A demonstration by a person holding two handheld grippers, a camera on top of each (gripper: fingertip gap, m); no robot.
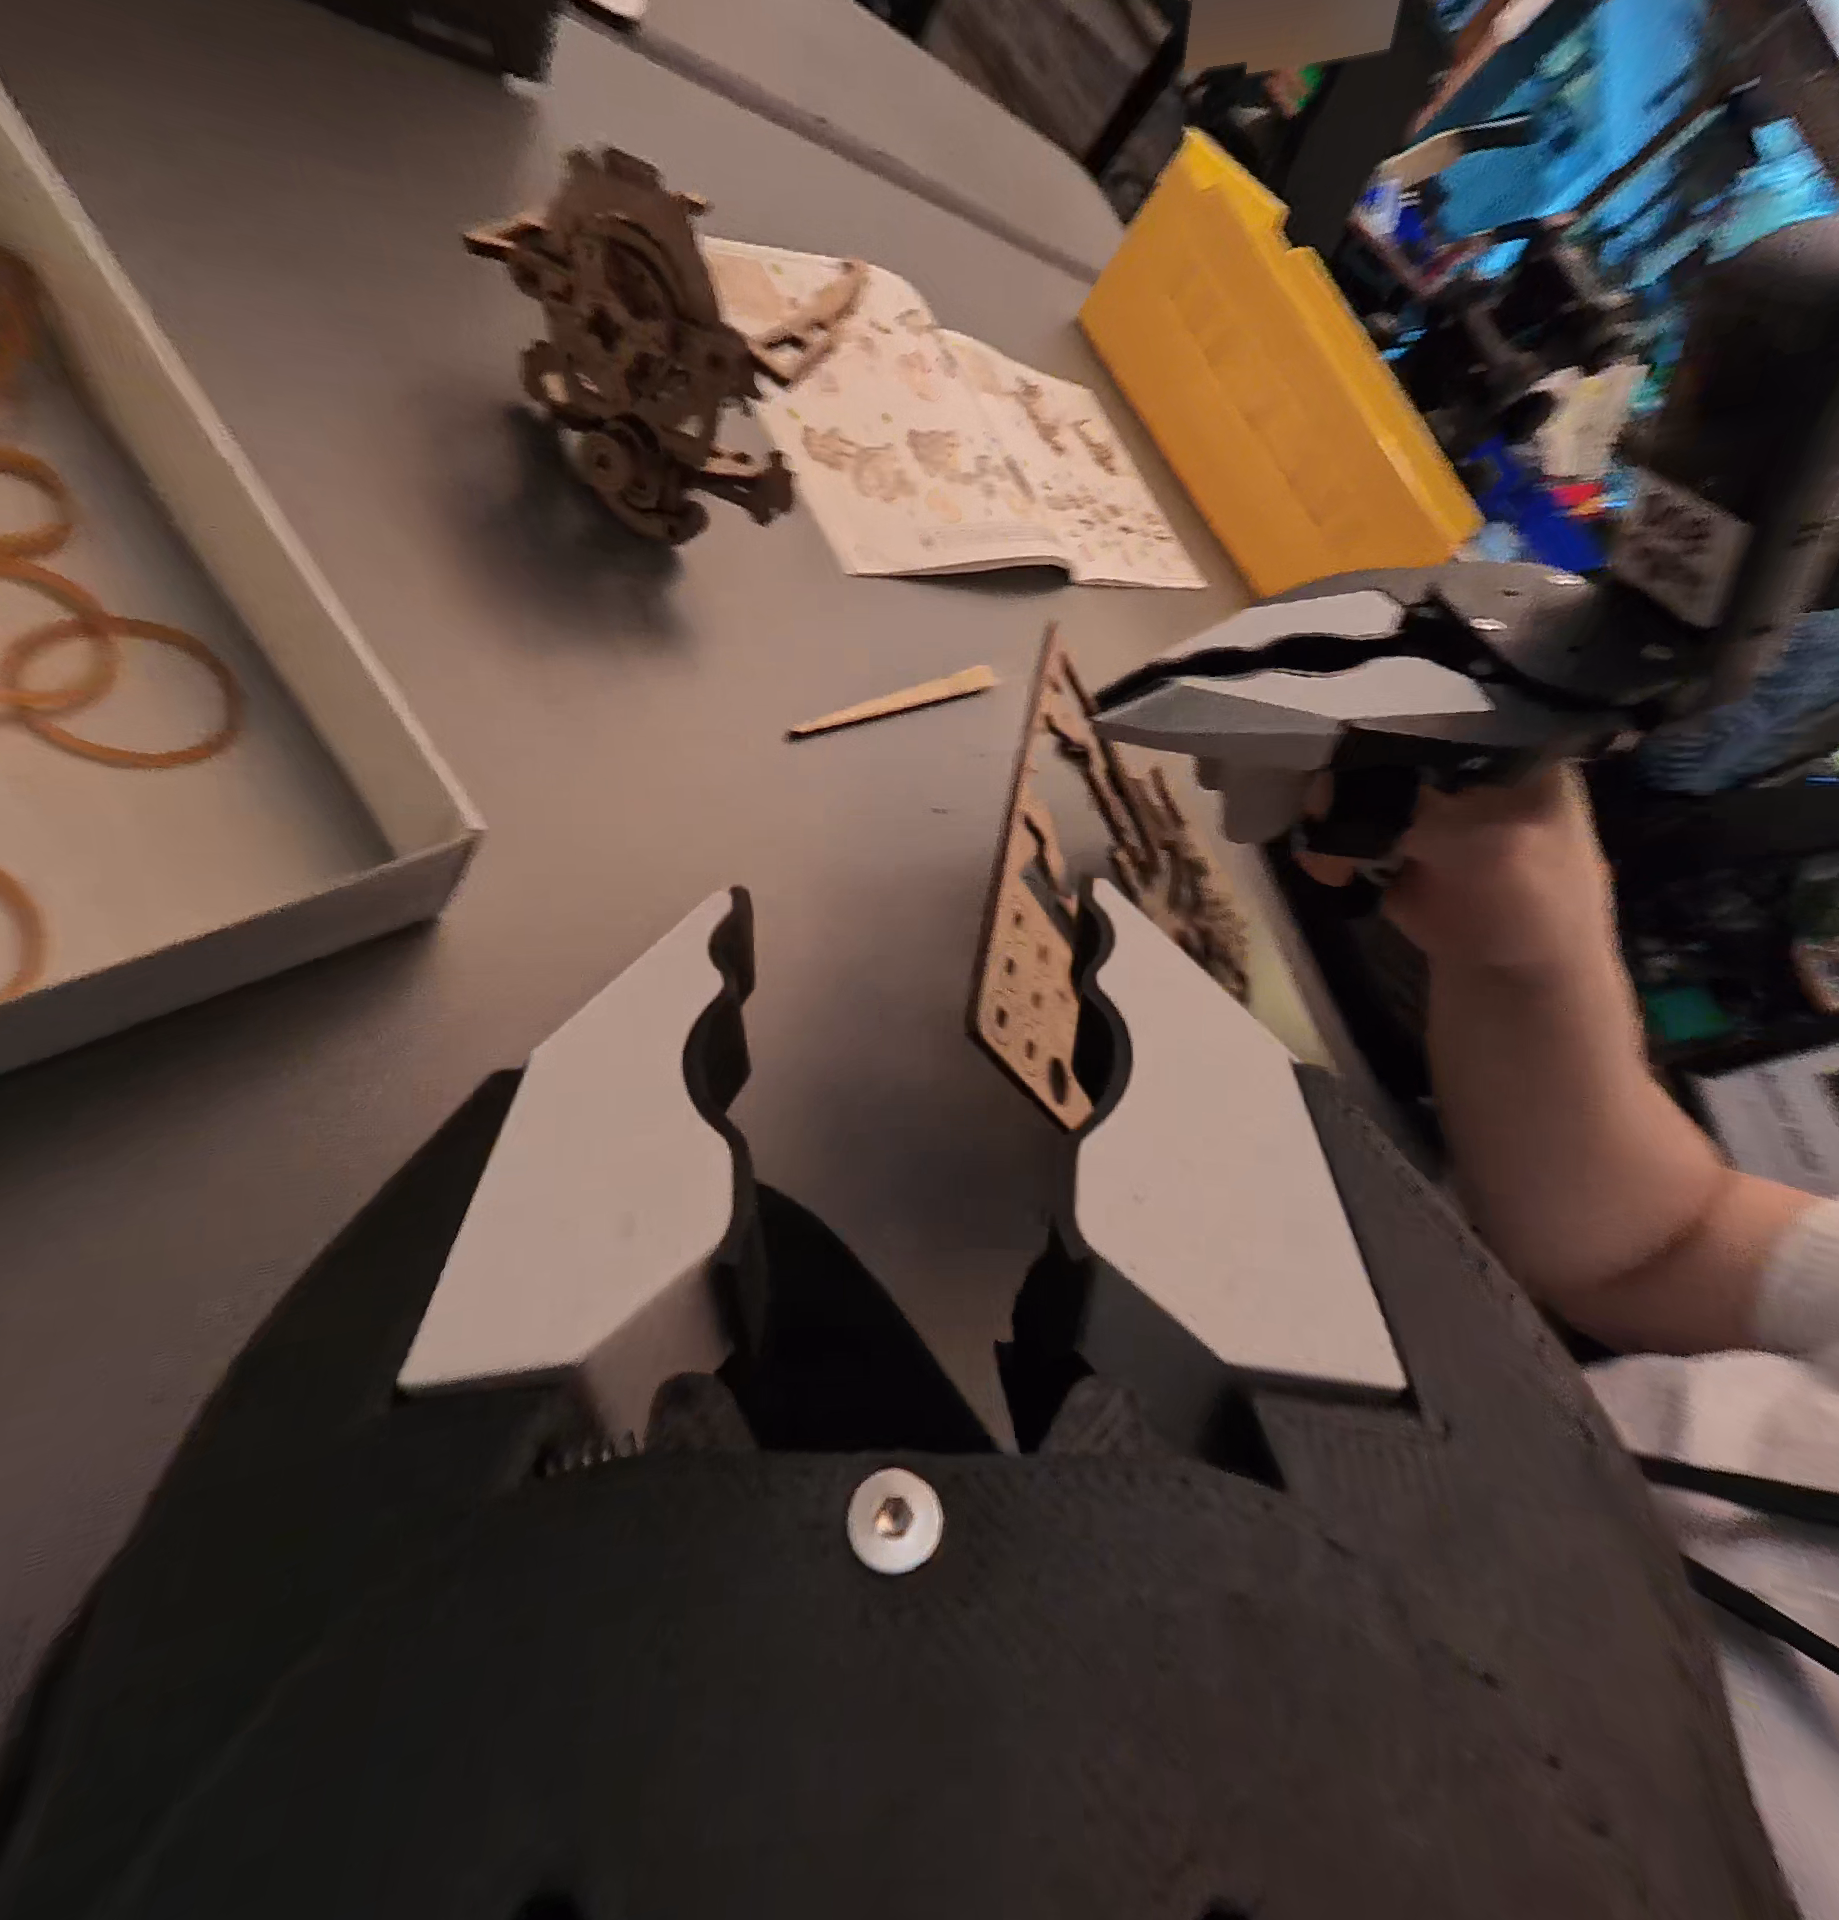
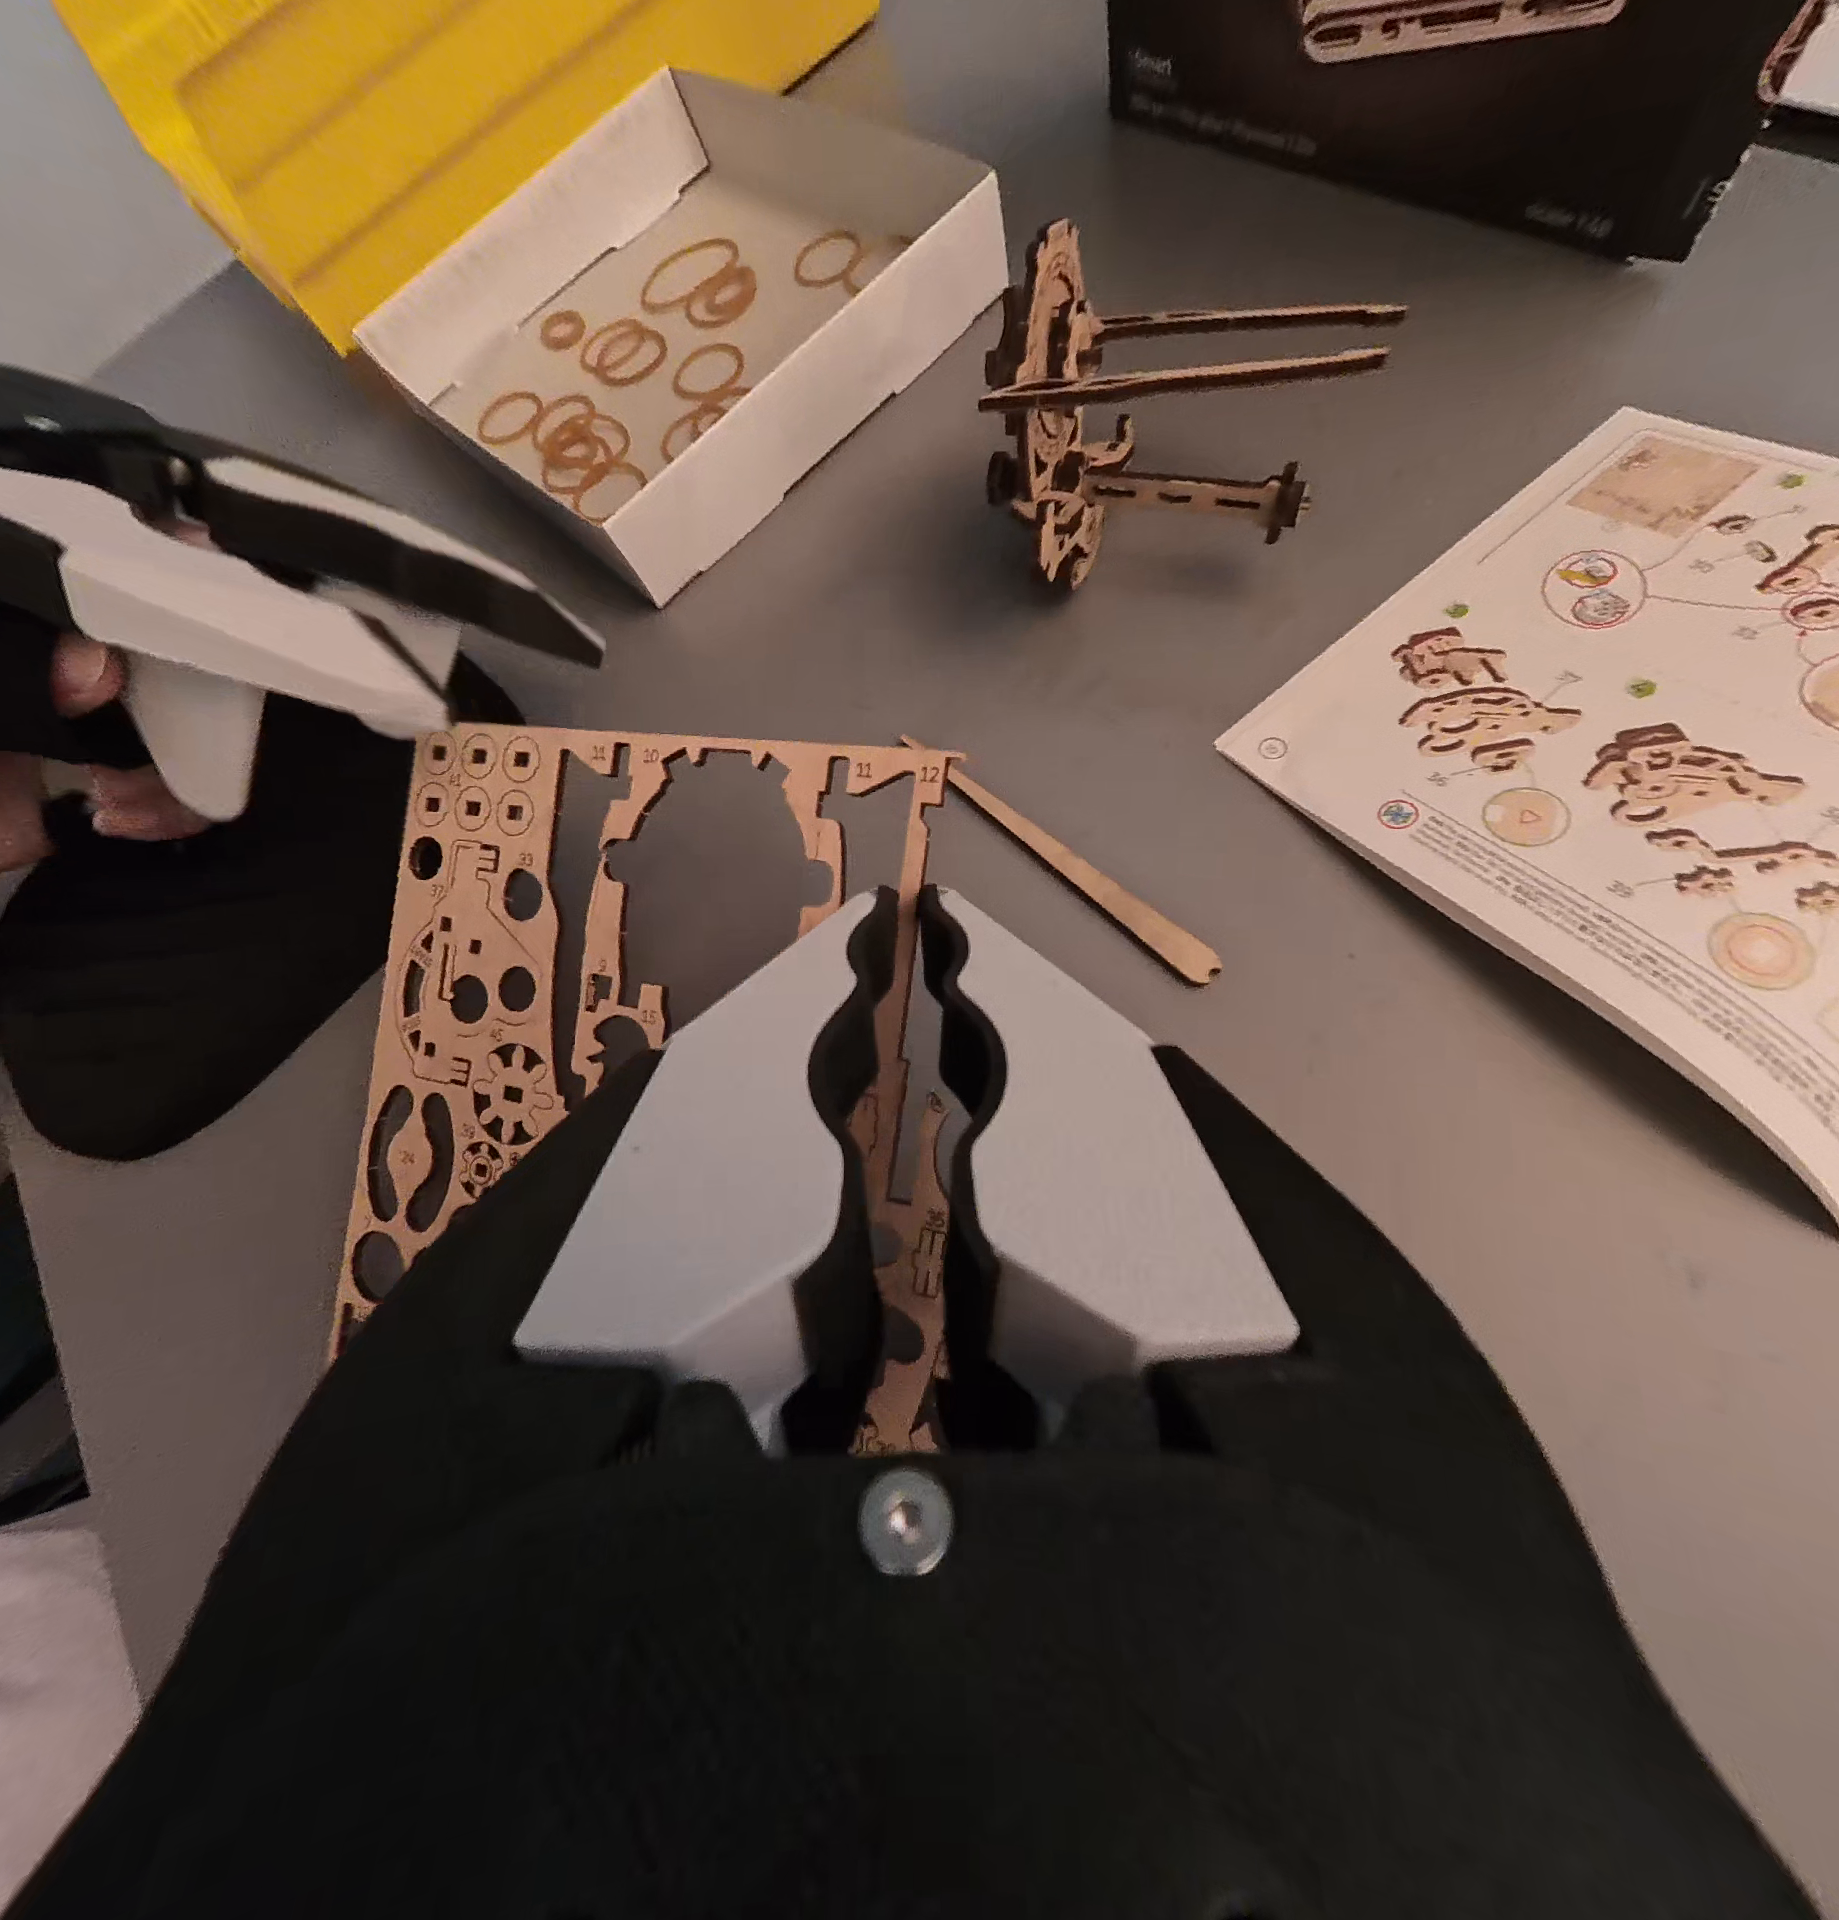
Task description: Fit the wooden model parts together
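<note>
A thin wooden parts sheet (image 2: 479, 987) with many cut-out shapes stands tilted over the grey table. My right gripper (image 2: 904, 899) is shut on a narrow strip at the sheet's right edge. In the left wrist view the sheet (image 1: 1019, 977) stands on edge, held near its top by the right gripper (image 1: 1097, 712). My left gripper (image 1: 915, 904) is open and empty, its right fingertip close beside the sheet's near end. It also shows at the left of the right wrist view (image 2: 510, 665). A partly built wooden model (image 1: 634, 364) (image 2: 1050, 416) stands farther back.
A wooden stick (image 1: 894, 701) (image 2: 1081, 883) lies by the sheet. An open instruction booklet (image 1: 977, 447) (image 2: 1621, 779) lies to the right. A white box (image 1: 271, 582) (image 2: 821, 416) holds rubber bands. A yellow bin (image 1: 1268, 364) (image 2: 427, 125) and a black box (image 2: 1414, 125) stand behind. Tip to tip, the grippers are about 11 cm apart.
</note>
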